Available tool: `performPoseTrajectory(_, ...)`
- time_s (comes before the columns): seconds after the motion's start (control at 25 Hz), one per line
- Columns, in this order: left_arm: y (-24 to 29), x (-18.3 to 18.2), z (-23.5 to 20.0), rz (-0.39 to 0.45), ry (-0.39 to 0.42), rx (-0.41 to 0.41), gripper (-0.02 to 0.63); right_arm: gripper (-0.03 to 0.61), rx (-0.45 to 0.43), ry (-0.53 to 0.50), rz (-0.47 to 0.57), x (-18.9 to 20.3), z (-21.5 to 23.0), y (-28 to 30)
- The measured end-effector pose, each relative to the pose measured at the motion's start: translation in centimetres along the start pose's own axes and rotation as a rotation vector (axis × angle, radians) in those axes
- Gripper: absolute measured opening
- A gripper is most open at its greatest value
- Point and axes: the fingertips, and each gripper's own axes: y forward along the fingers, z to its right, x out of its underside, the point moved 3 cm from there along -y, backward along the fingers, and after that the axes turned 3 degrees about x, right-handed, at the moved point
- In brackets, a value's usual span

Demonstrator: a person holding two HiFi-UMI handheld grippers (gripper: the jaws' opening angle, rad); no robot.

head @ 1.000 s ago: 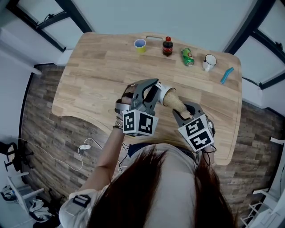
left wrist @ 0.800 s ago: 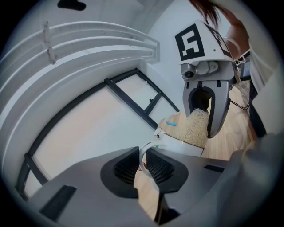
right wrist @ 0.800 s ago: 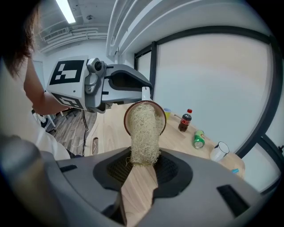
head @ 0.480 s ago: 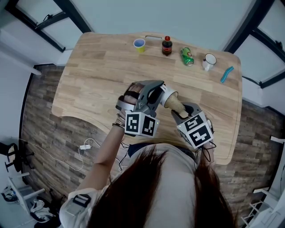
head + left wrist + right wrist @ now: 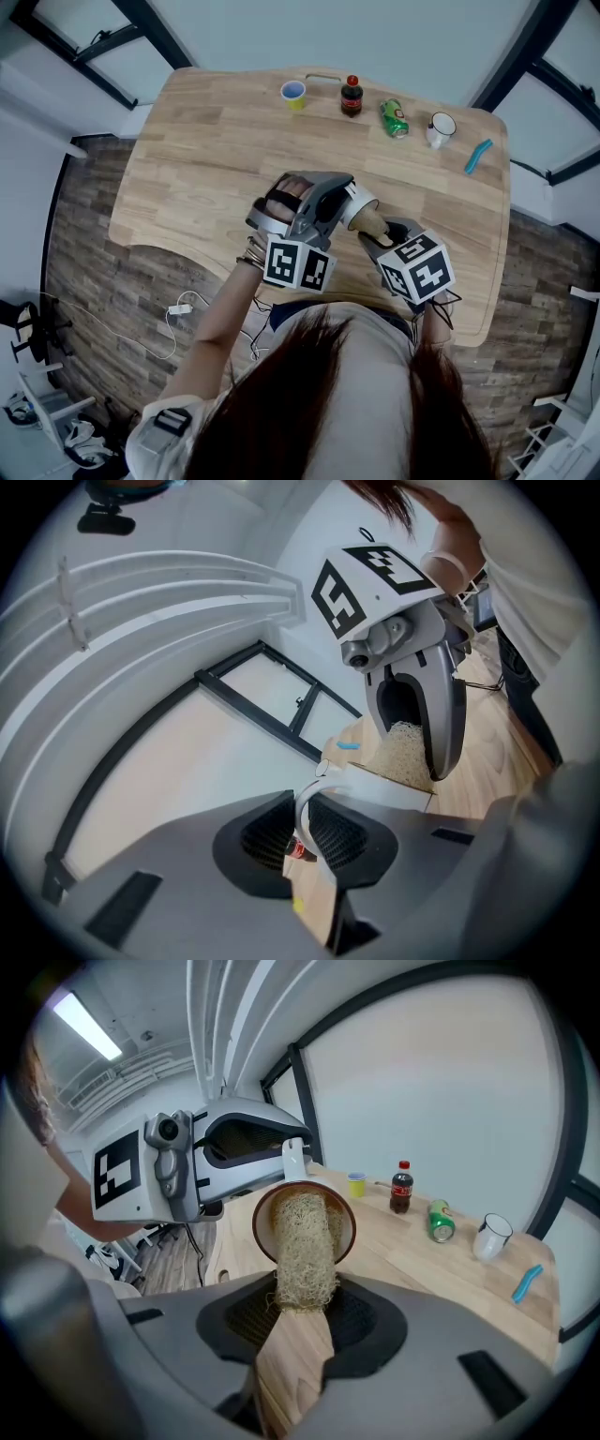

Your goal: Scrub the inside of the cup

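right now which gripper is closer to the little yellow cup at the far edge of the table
Left. The left gripper sits nearer the far edge of the table, the yellow cup beyond it, slightly leftward. The right gripper is closer to the person and further right.

Wooden table [image 5: 206, 159], yellow cup [image 5: 294, 94], cola bottle [image 5: 352, 97], green can [image 5: 395, 120], mug [image 5: 441, 130], perhaps a blue brush [image 5: 478, 157]

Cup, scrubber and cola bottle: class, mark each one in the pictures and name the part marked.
cup [image 5: 345, 1222], right gripper view: inner wall beside the scrubber.
scrubber [image 5: 305, 1251], right gripper view: its fibrous middle.
cola bottle [image 5: 352, 99], head view: its body.
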Motion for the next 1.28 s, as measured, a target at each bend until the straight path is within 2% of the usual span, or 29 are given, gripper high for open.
performPoseTrajectory(0.28,0.1,-0.7,0.4,0.033,0.048,0.003,0.054,0.146,-0.088,0.140,0.020,0.2,0.1,0.1)
performPoseTrajectory(0.68,-0.1,-1.1,0.5,0.053,0.084,-0.016,0.054,0.146,-0.310,0.475,0.109,0.2,0.2,0.2)
performPoseTrajectory(0.96,-0.2,-1.1,0.2,0.062,0.088,-0.026,0.054,0.146,-0.432,0.659,0.168,0.0,0.7,0.1)
performPoseTrajectory(1.08,-0.2,-1.2,0.3,0.063,0.089,-0.023,0.054,0.146,-0.426,0.661,0.175,0.1,0.7,0.0)
performPoseTrajectory(1.28,0.0,-1.1,0.5,0.058,0.081,-0.005,0.054,0.146,-0.317,0.529,0.155,0.1,0.8,0.2)
